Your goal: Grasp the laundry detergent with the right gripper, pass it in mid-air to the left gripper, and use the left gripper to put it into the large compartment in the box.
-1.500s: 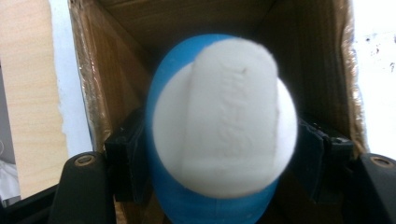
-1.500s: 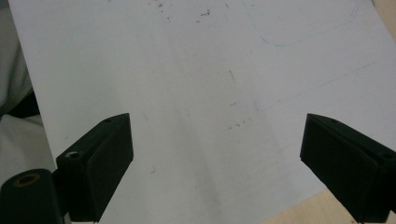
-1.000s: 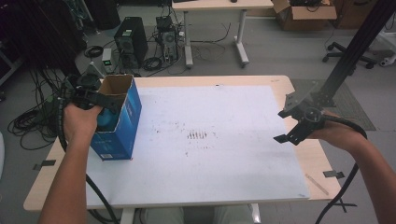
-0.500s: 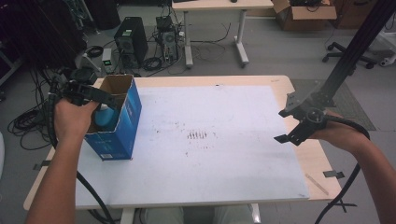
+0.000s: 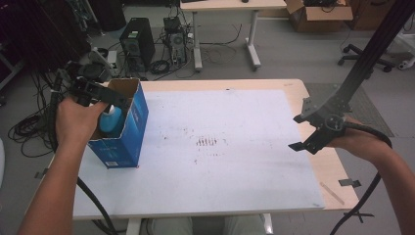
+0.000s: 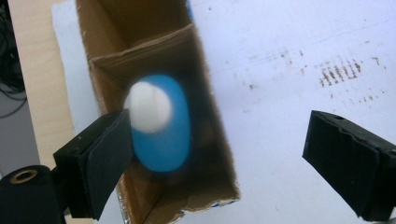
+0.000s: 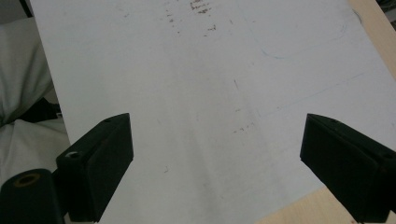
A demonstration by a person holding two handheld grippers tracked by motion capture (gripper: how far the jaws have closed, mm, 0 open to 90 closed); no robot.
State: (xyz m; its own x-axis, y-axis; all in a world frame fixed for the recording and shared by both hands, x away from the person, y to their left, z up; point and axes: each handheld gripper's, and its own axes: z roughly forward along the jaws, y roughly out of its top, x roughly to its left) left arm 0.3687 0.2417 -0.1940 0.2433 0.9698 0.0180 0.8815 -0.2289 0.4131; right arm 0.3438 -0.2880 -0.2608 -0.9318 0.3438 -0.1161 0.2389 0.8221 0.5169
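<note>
Left arm: the forearm reaches up from the near left edge of the desk, bare, hand raised.
Left gripper [image 5: 100, 95]: held high at the far left, its jaws spread wide with nothing between them, pointing downward.
Right arm: the forearm comes in from the lower right, hand low by the desk's right edge.
Right gripper [image 5: 306, 132]: jaws wide apart, empty, aimed leftward across the desk.

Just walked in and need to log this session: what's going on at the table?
A person holds a gripper in each hand. The left gripper hangs open above an open blue cardboard box at the table's left edge; a blue bottle with a white cap stands inside it, ungripped. The right gripper is open over the bare white mat, holding nothing.
</note>
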